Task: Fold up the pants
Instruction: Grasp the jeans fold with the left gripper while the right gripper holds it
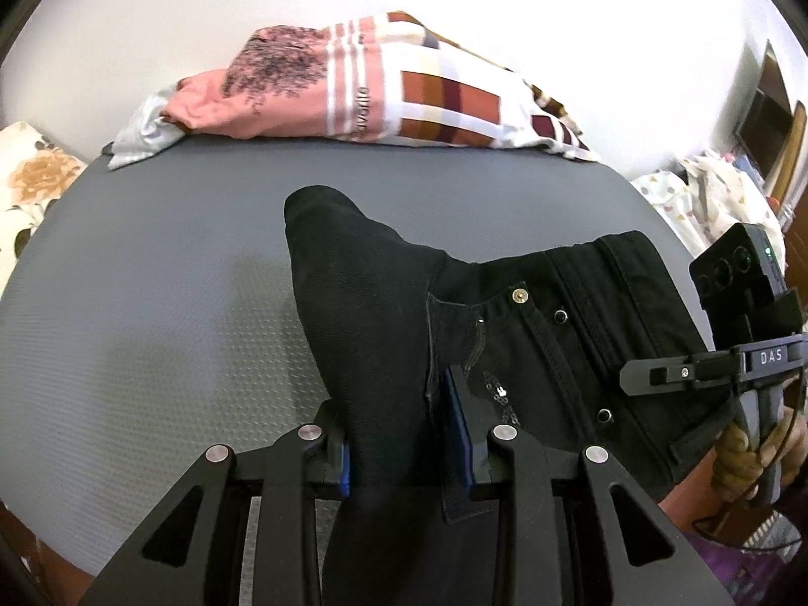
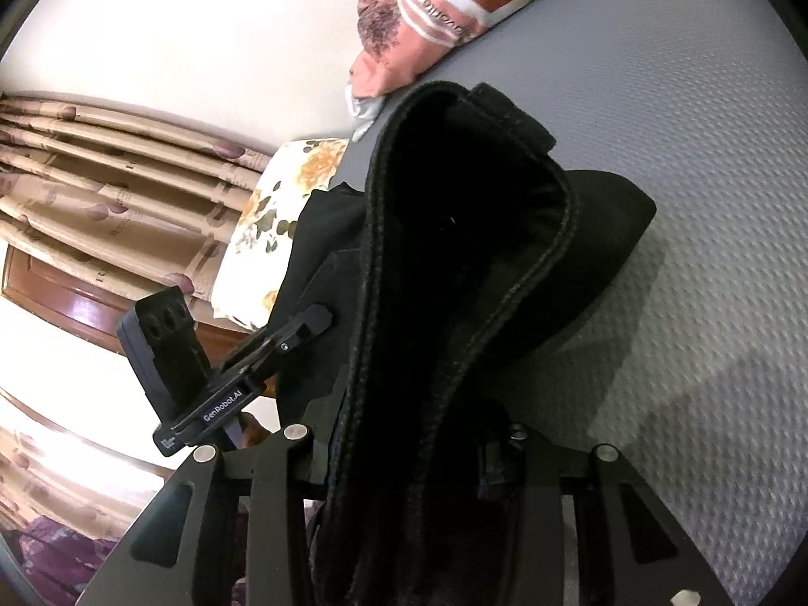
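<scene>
Grey textured tabletop (image 1: 151,303) spread ahead of the left gripper (image 1: 409,434), dimpled like a mat, running to a white wall (image 1: 151,25). Black pants (image 1: 384,303) bunched between the blue-padded fingers (image 1: 462,424) of that gripper, gripped at the fly side of the waist, zipper and brass button (image 1: 519,295) just right of the fingers. One dark fold reaching forward beyond the fingers onto the grey surface. Right gripper (image 1: 656,379) visible well right of the fingers, at the far end of the waistband, a hand around its handle.

In the right wrist view, right gripper (image 2: 414,459) closed on the stitched waistband of the pants (image 2: 454,278), cloth rising straight ahead of the fingers and hiding most of them. Left gripper (image 2: 303,328) off to the left of the fingers, partly behind the fabric.

Beyond the pants, at the far edge of the tabletop, a heap of pink, striped and checked laundry (image 1: 353,86). Floral pillow (image 1: 30,187) left of the surface. Beige patterned curtains (image 2: 101,166) and dark wood trim (image 2: 60,298) further left in the right wrist view.
</scene>
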The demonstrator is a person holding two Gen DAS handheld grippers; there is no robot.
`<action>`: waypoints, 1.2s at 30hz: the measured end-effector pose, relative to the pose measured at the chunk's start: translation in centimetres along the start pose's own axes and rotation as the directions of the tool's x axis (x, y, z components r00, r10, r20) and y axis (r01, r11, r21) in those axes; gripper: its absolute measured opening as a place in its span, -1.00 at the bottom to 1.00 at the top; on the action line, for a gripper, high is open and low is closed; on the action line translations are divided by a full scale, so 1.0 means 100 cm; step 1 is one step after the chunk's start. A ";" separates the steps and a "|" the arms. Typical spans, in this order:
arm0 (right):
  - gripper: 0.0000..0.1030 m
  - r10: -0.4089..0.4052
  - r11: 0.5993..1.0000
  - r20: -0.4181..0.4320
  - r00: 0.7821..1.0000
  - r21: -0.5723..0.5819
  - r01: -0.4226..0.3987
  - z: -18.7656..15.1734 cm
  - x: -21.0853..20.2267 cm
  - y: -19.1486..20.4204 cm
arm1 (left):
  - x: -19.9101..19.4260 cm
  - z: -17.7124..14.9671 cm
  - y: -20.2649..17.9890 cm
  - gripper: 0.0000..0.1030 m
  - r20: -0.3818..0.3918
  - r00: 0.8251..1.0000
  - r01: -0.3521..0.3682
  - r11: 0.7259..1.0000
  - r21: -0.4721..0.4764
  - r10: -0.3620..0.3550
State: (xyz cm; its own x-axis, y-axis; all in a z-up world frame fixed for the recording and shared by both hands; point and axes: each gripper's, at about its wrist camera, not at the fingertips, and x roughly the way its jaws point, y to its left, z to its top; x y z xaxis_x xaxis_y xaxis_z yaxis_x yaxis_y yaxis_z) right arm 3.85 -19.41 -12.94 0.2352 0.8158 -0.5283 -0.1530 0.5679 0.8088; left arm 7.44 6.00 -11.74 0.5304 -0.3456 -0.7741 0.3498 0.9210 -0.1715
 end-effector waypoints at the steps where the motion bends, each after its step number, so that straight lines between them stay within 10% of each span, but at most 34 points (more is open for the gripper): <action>1: -0.30 0.002 1.000 -0.006 1.000 -0.005 -0.002 0.004 0.005 0.003 | 0.000 0.002 0.005 -0.41 0.002 1.000 -0.008 1.000 -0.004 0.008; 36: -0.30 0.026 0.995 -0.109 0.994 -0.096 -0.037 0.099 0.126 0.056 | 0.010 0.055 0.135 -0.41 0.089 0.984 -0.144 0.981 -0.132 0.156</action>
State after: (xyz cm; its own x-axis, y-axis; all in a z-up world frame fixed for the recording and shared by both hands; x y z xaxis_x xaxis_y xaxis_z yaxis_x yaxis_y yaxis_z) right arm 15.49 -7.03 -12.45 0.1247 0.8374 -0.5321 -0.2527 0.5454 0.7991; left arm 16.95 17.07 -11.47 0.6454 -0.2120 -0.7338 0.1650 0.9767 -0.1371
